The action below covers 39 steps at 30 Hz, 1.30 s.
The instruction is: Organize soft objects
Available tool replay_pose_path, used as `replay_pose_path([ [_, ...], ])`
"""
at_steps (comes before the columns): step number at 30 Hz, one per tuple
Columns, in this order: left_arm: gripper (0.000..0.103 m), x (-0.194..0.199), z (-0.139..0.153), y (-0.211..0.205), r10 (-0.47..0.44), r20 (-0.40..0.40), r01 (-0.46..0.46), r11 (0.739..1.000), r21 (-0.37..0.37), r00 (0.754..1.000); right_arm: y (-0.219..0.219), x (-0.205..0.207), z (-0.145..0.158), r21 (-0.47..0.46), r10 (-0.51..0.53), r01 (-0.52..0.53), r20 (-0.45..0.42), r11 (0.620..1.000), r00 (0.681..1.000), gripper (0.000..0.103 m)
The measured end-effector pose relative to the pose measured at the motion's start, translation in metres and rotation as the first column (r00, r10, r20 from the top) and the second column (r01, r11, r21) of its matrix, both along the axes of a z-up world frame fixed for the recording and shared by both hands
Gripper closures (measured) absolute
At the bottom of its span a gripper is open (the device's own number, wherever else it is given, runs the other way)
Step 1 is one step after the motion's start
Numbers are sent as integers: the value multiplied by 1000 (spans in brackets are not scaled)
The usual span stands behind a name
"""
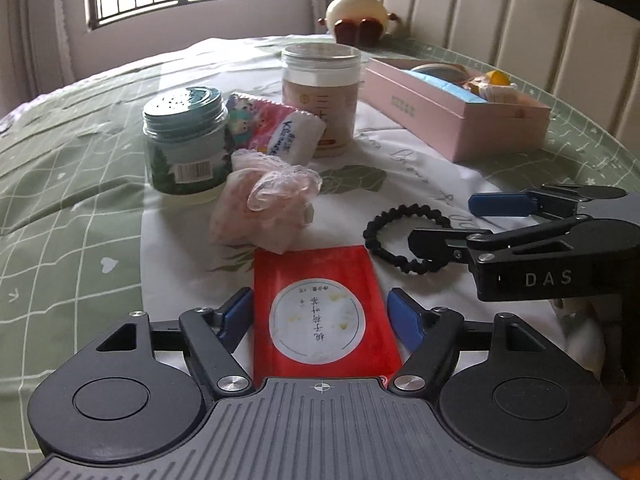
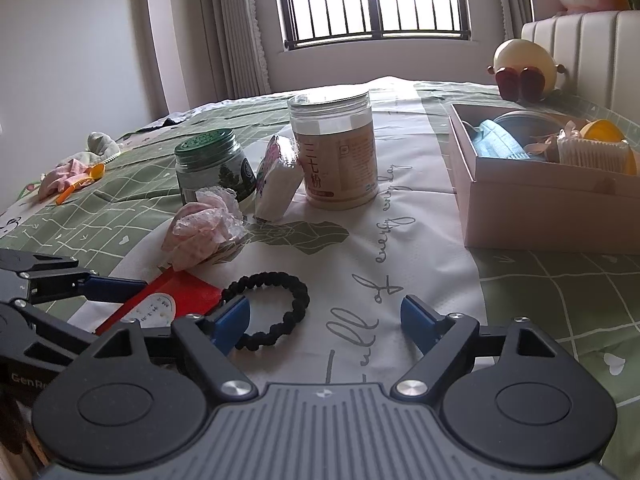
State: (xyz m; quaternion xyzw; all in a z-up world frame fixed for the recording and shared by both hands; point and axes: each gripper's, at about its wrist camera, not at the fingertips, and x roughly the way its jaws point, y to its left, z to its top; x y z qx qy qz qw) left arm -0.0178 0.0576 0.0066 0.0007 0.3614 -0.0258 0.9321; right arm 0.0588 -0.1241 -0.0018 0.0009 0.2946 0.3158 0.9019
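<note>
A black braided hair tie (image 1: 404,236) (image 2: 276,308) lies on the bedspread. A crumpled pink lace cloth (image 1: 266,204) (image 2: 206,226) lies beyond it, in front of a green jar (image 1: 186,142) (image 2: 214,166). A red packet (image 1: 322,312) (image 2: 168,300) lies flat between the open fingers of my left gripper (image 1: 322,320). My right gripper (image 2: 326,322) is open and empty, its left finger beside the hair tie; in the left wrist view it (image 1: 452,224) reaches in from the right over the tie. A tissue pack (image 1: 280,132) (image 2: 276,178) leans between the jars.
A tall clear jar of powder (image 1: 320,100) (image 2: 334,148) stands mid-bed. An open pink box (image 1: 460,112) (image 2: 540,196) with items sits at the right. A round plush (image 1: 360,18) (image 2: 524,66) rests by the headboard. Small clothes and an orange spoon (image 2: 78,184) lie at far left.
</note>
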Motion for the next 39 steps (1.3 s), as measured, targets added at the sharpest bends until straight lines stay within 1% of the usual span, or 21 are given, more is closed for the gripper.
replay_pose_path([
  [2, 30, -2, 1, 4, 8, 4, -8, 1000, -18, 1000, -1, 1, 0, 3, 2, -2, -2, 1000, 1000, 20],
  [4, 38, -7, 3, 6, 16, 9, -16, 999, -28, 1000, -1, 2, 0, 2, 2, -2, -2, 1000, 1000, 20],
  [7, 44, -15, 6, 9, 15, 17, -14, 999, -41, 1000, -2, 2, 1, -3, 4, -4, -1, 1000, 1000, 20],
  [10, 46, -23, 10, 19, 27, 21, -25, 996, -90, 999, -3, 1, 6, -15, 1, -1, -1, 1000, 1000, 20],
  [13, 46, -39, 19, 33, 59, 58, -52, 992, -116, 997, 2, -9, 20, -29, 36, -35, 43, 999, 998, 20],
  [16, 46, -55, 25, 52, 111, 90, -99, 987, -123, 990, 30, -18, 35, -105, 106, -97, 88, 990, 990, 20],
  [19, 46, -67, 24, 73, 162, 96, -147, 977, -152, 982, 70, -15, 44, -162, 175, -160, 79, 974, 981, 20],
  [21, 46, -73, 21, 83, 182, 97, -163, 971, -175, 979, 98, -7, 44, -189, 182, -166, 68, 968, 981, 20],
  [23, 46, -77, 18, 90, 187, 92, -167, 967, -191, 978, 118, 4, 42, -207, 151, -137, 51, 969, 987, 22],
  [24, 46, -78, 17, 92, 184, 91, -164, 966, -200, 979, 126, 11, 40, -215, 131, -122, 30, 969, 991, 26],
  [25, 46, -79, 17, 93, 182, 92, -161, 966, -205, 979, 131, 18, 39, -217, 118, -114, 9, 970, 993, 38],
  [26, 46, -80, 16, 95, 183, 95, -160, 965, -209, 979, 134, 24, 38, -216, 109, -111, -18, 970, 994, 60],
  [28, 46, -82, 17, 97, 185, 99, -160, 963, -217, 978, 132, 30, 40, -205, 105, -116, -62, 972, 993, 83],
  [29, 46, -82, 18, 97, 185, 100, -159, 962, -221, 978, 124, 27, 45, -185, 102, -112, -62, 976, 993, 84],
  [30, 46, -83, 19, 97, 182, 102, -156, 962, -226, 978, 115, 21, 52, -168, 110, -115, -41, 979, 993, 84],
  [31, 46, -82, 21, 95, 174, 105, -147, 962, -229, 979, 106, 14, 59, -163, 115, -116, -12, 980, 993, 87],
  [33, 46, -79, 24, 86, 149, 110, -120, 966, -229, 983, 79, -4, 76, -152, 111, -103, 49, 983, 993, 87],
  [34, 46, -77, 26, 81, 127, 114, -99, 968, -229, 985, 64, -12, 82, -143, 107, -97, 64, 985, 992, 87],
  [37, 46, -64, 33, 51, 23, 119, 4, 975, -224, 993, 13, -33, 94, -140, 53, -40, 90, 989, 995, 87],
  [39, 46, -54, 35, 27, -52, 113, 77, 970, -229, 992, -22, -44, 96, -138, -5, 17, 88, 990, 996, 87],
])
